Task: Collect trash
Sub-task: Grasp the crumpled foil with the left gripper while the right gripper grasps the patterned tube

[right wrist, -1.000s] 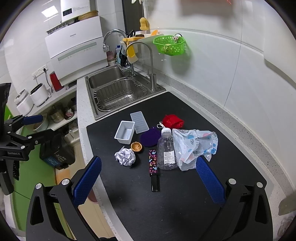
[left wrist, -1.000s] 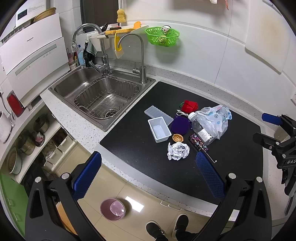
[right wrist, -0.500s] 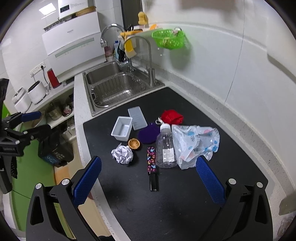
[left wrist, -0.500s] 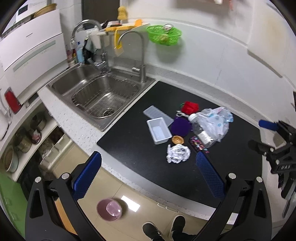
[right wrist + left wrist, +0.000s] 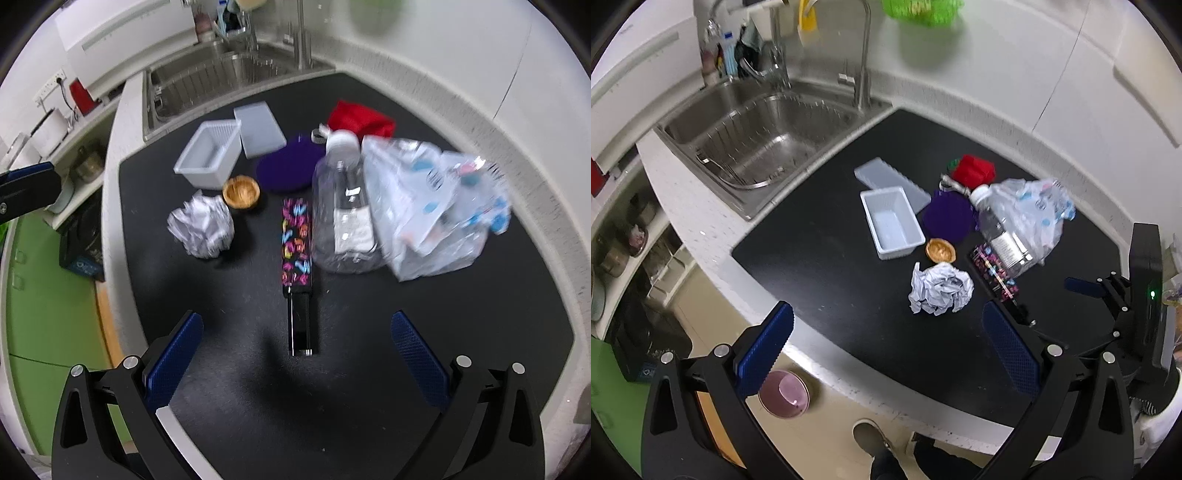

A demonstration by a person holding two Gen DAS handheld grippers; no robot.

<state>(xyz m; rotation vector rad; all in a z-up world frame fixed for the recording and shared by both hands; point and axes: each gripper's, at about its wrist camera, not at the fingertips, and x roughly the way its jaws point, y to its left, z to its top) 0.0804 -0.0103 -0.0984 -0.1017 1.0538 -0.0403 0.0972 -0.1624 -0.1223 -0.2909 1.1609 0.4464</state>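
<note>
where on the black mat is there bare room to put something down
Bare: the mat between the sink and the white bin, and the near strip in front of the paper ball. In the right view, the patches either side of the patterned case near the right gripper. Crowded: the middle, bin to bottle and plastic bag.

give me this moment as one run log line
phase: approach | left gripper: open, empty | right gripper: open, empty | nearest trash: paper ball, bottle, plastic bag | all on black mat
</note>
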